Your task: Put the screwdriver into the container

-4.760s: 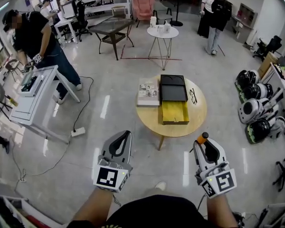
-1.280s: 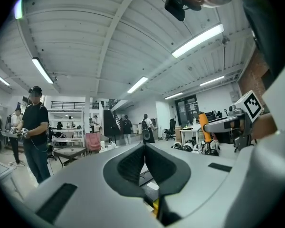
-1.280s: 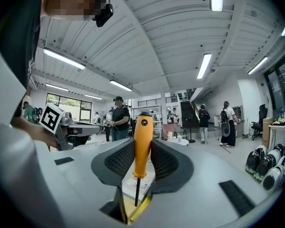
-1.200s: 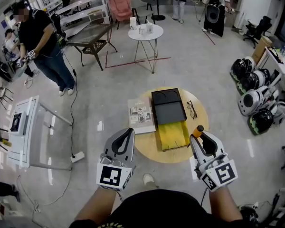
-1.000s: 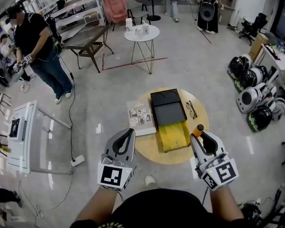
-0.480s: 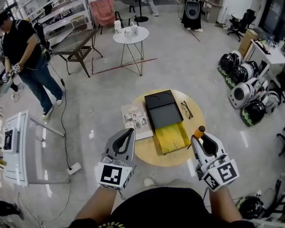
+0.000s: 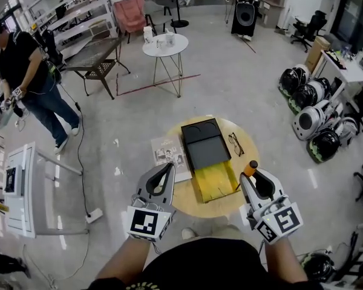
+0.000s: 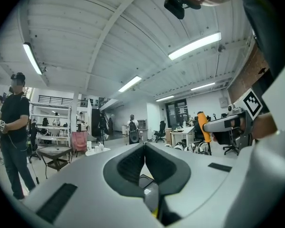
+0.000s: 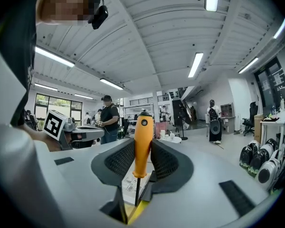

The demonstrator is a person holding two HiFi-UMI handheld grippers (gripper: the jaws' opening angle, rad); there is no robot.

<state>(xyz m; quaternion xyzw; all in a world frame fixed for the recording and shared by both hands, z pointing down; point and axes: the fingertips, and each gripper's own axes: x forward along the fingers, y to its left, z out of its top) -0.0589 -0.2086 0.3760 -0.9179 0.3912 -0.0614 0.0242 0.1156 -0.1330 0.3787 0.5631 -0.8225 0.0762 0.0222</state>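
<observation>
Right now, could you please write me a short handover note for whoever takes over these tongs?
Left tongs: shut, empty, by the near left edge of the round table.
Right tongs: shut on the screwdriver, orange handle up.
Yellow container: open on the table, just left of the right tongs.
Done: screwdriver picked up.
Left: carry it over the container and release it inside.
</observation>
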